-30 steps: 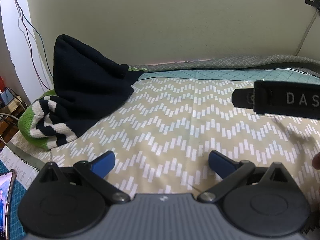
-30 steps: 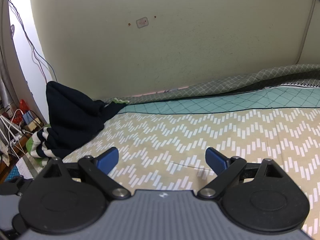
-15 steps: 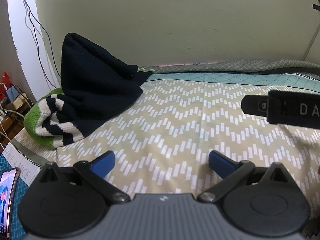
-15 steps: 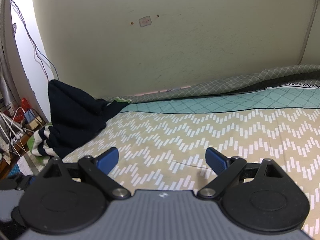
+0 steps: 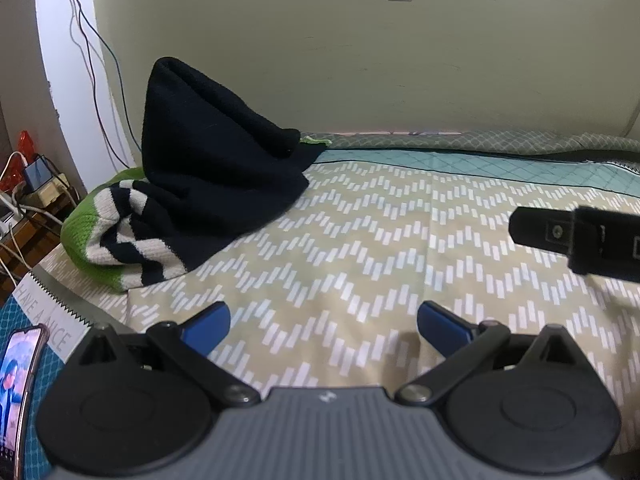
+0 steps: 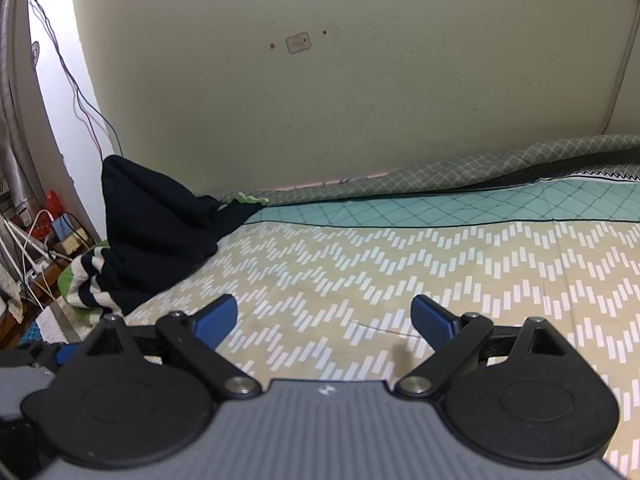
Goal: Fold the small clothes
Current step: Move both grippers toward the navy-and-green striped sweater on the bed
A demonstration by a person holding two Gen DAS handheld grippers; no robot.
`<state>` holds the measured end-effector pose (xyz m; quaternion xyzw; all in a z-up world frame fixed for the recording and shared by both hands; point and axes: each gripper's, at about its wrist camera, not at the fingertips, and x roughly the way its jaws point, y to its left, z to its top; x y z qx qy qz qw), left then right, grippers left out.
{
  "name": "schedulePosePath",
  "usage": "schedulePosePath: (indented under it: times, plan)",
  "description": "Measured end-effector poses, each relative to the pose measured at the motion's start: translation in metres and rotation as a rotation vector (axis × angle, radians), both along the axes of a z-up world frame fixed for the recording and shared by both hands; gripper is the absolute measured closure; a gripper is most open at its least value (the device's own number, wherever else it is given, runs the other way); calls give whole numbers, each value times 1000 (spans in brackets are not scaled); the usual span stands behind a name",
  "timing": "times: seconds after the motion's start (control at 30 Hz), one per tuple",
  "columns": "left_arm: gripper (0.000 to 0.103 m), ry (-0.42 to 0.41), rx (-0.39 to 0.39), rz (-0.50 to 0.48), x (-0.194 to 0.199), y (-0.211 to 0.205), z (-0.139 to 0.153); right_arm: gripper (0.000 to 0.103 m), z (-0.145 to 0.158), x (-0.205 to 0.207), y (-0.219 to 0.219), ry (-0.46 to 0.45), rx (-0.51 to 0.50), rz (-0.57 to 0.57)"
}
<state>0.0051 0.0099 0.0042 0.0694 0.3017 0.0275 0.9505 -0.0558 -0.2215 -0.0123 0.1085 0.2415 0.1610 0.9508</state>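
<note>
A dark navy knit garment (image 5: 212,168) with white stripes and a green hem is heaped at the far left of the bed, leaning on the wall. It also shows in the right wrist view (image 6: 156,224). My left gripper (image 5: 322,326) is open and empty, low over the zigzag bedspread (image 5: 360,248), short of the heap. My right gripper (image 6: 324,316) is open and empty over the same bedspread (image 6: 400,264), to the right of the heap. Part of the right gripper's body (image 5: 580,236) shows at the right edge of the left wrist view.
A cream wall (image 5: 360,60) runs behind the bed. A teal and grey quilt (image 6: 480,200) lies along the back edge. A phone (image 5: 16,384) lies on a teal mat at the near left. Cables and a power strip (image 6: 36,256) are off the bed's left side.
Both views have shifted a little so the heap sits further right in each frame. The right gripper's body has slid toward the right edge of the left view. Both stay open.
</note>
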Motion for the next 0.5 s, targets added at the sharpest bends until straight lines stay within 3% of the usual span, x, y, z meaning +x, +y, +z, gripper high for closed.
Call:
schedulePosePath:
  times: [0.33,0.5]
  plan:
    - [0,-6,-14,53,4,14,3,17,0,-2,6,-5,-13,48]
    - [0,-4,-78,114,9,33,4,17,0,-5,16,-19,-54,83]
